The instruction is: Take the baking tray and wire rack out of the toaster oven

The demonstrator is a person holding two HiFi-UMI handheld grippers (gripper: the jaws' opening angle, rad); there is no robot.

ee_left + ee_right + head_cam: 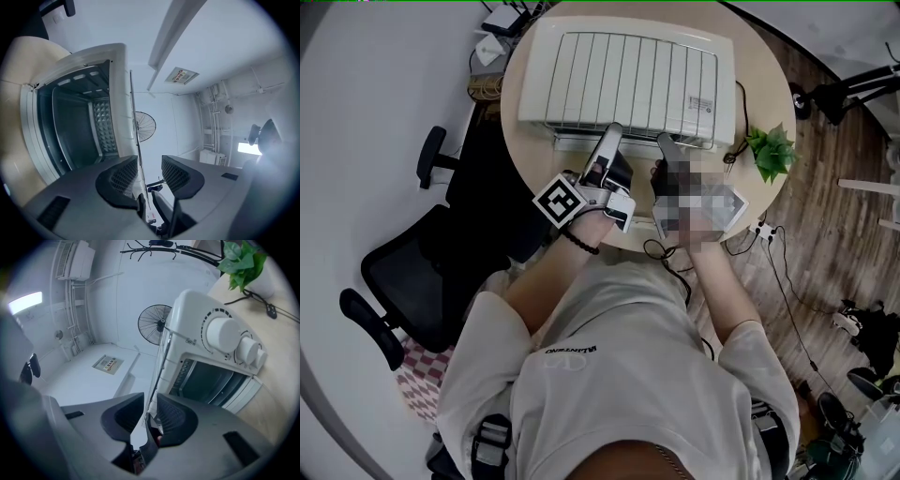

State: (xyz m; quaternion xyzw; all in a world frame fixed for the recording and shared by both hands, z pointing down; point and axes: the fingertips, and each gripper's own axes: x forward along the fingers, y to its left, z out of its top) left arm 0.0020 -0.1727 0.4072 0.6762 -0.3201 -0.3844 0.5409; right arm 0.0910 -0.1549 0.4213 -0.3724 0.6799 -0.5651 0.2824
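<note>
While left gripper [149, 165] and right gripper [150, 401] gape (astride its edge), wire rack [623, 70] lies level, left-to-right.

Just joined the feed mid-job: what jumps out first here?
A white toaster oven fills the far side of the round table, its dark cavity open toward the person. The left gripper and right gripper sit at its front, fingers apart, with a thin metal edge running between each pair.
</note>
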